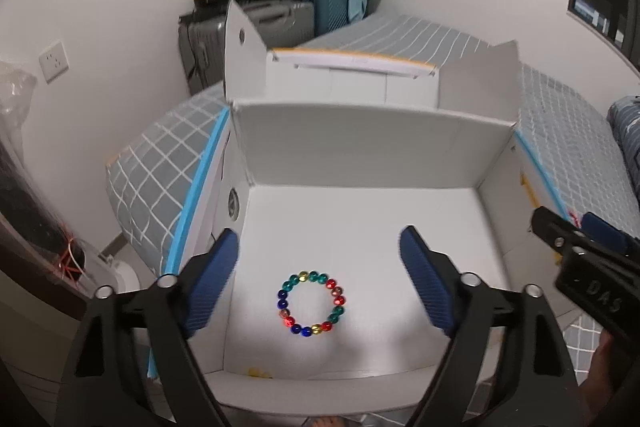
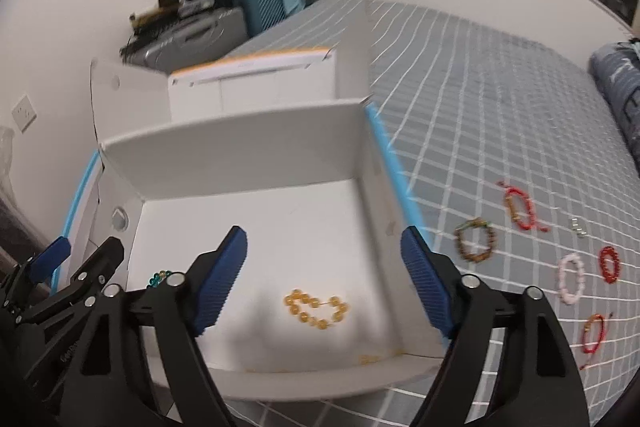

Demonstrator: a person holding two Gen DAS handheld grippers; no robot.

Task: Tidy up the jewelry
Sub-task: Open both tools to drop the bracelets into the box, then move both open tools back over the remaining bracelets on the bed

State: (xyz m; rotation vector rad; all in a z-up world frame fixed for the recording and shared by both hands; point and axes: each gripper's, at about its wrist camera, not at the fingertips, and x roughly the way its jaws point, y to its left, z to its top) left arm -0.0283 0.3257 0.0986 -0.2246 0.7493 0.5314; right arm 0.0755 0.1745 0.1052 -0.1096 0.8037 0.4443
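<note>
Fingers of both the left gripper and the right gripper stand wide apart, gripping nothing, above the open white cardboard box.

Inside that box we see the round bracelet of blue, green, red and yellow glass beads lying flat on its floor, and the amber-yellow bead bracelet crumpled beside it; several more bracelets, among them a pale pink bead bracelet, lie outside the box on the grey checked bed.

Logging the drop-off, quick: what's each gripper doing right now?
Left gripper: open, empty, above the multicolour bracelet in the box.
Right gripper: open, empty, above the yellow bracelet.
</note>
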